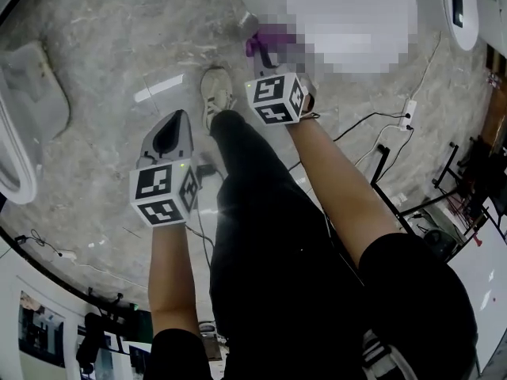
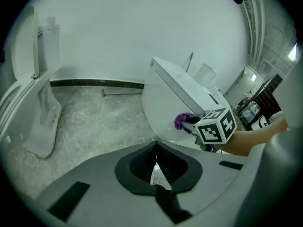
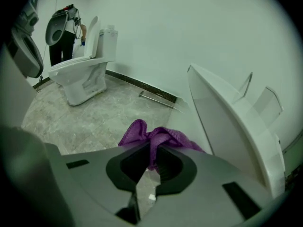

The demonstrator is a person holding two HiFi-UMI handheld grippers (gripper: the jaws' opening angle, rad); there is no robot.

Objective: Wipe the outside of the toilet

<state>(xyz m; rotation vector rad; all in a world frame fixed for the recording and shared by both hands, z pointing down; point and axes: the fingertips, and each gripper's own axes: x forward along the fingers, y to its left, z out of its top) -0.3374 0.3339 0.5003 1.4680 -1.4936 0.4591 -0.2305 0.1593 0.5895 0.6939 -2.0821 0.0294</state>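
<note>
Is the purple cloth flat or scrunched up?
Scrunched up: the purple cloth bunches in folds, pinched by the right gripper.

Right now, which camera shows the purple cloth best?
The right gripper view: the cloth sits large in the middle, pinched by the right gripper. The left gripper view shows only a small purple bit by the toilet. The head view shows a dim scrap, partly under a blur.
</note>
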